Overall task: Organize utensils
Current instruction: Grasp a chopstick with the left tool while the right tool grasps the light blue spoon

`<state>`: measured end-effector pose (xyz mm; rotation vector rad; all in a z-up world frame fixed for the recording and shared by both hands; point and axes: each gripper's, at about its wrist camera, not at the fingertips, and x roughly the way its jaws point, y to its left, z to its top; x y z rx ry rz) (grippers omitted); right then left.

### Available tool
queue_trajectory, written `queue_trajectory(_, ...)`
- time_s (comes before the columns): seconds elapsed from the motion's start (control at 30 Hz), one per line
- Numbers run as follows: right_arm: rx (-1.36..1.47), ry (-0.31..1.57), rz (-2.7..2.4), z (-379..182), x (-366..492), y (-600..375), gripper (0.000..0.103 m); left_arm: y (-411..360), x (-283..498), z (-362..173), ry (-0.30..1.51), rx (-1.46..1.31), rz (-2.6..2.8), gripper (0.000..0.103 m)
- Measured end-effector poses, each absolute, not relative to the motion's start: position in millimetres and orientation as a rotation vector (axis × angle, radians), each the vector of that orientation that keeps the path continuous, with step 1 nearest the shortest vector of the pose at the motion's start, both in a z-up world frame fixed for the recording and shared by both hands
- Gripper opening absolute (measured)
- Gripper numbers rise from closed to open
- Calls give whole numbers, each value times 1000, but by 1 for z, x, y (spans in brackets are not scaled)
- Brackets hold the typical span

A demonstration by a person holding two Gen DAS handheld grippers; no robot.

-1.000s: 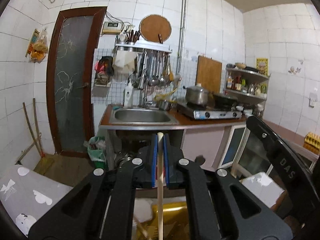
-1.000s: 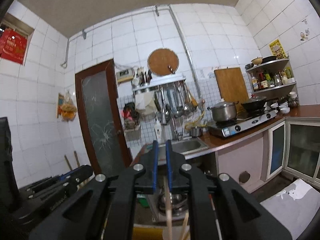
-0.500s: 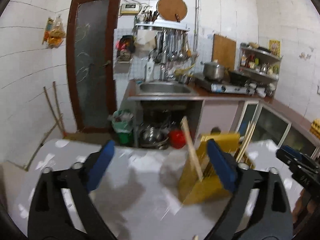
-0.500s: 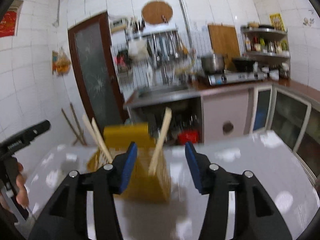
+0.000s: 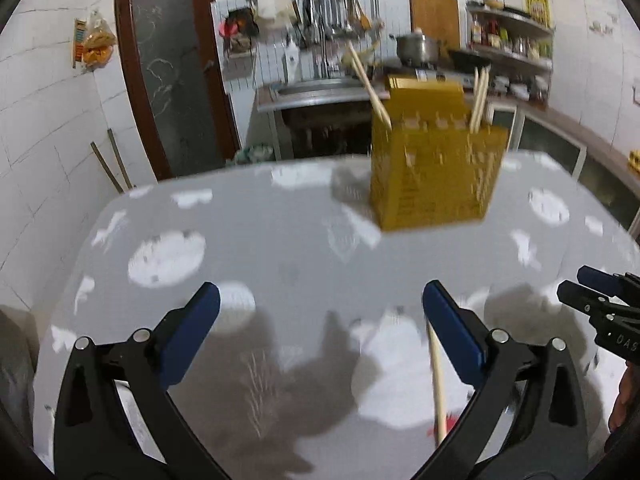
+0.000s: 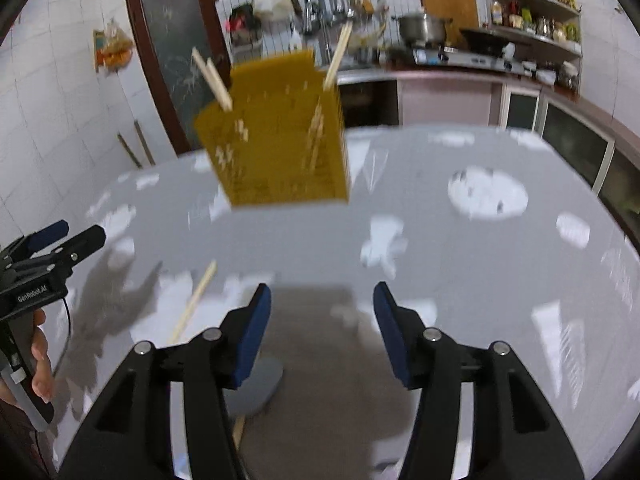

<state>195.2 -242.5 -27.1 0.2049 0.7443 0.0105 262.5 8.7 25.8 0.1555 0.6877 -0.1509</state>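
A yellow perforated utensil holder (image 5: pixel 434 168) (image 6: pixel 276 136) stands on the grey patterned table (image 5: pixel 248 232), with wooden chopsticks (image 5: pixel 370 84) (image 6: pixel 212 78) sticking out at both ends. My left gripper (image 5: pixel 320 300) hovers low over the table, short of the holder, open wide with nothing between its fingers. A loose chopstick (image 5: pixel 436 376) (image 6: pixel 194 302) lies on the cloth just inside its right finger. My right gripper (image 6: pixel 322 300) is open about half way and empty, also short of the holder. Each gripper shows at the edge of the other's view.
A grey rounded object (image 6: pixel 256 384) lies on the table, partly hidden behind my right gripper's left finger. Behind the table are a sink counter (image 5: pixel 320 92), a stove with a pot (image 6: pixel 424 28), shelves and a brown door (image 5: pixel 172 64). A hand (image 6: pixel 40 360) holds the left gripper.
Both grippers were shut on a chopstick high above the holder. They opened, the chopsticks now stand in the holder, and both grippers have sunk back towards the table.
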Motion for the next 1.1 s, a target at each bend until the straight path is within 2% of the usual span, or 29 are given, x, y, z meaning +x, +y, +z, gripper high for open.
queue_trajectory(0.23, 237, 836, 9, -53, 185, -224, 53, 8, 254, -13, 792, 174, -149, 98)
queue_trajectory(0.6, 242, 921, -36, -66, 190, -187, 53, 13, 269, -19, 837, 124, -137, 98)
queue_trajectory(0.73, 269, 934, -48, -68, 192, -191, 39, 7, 273, -19, 853, 117, -149, 98)
queue_trajectory(0.77, 273, 935, -47, -69, 192, -192, 32, 5, 273, -19, 855, 117, -151, 98)
queue_trajectory(0.93, 318, 928, -5, -70, 189, -210, 17, -7, 276, -21, 872, 113, -166, 98)
queue_trajectory(1.03, 359, 930, 37, -69, 191, -222, 16, -13, 279, -23, 893, 94, -182, 98)
queue_trajectory(1.1, 363, 922, 52, -67, 193, -231, 11, -18, 280, -24, 900, 91, -188, 98)
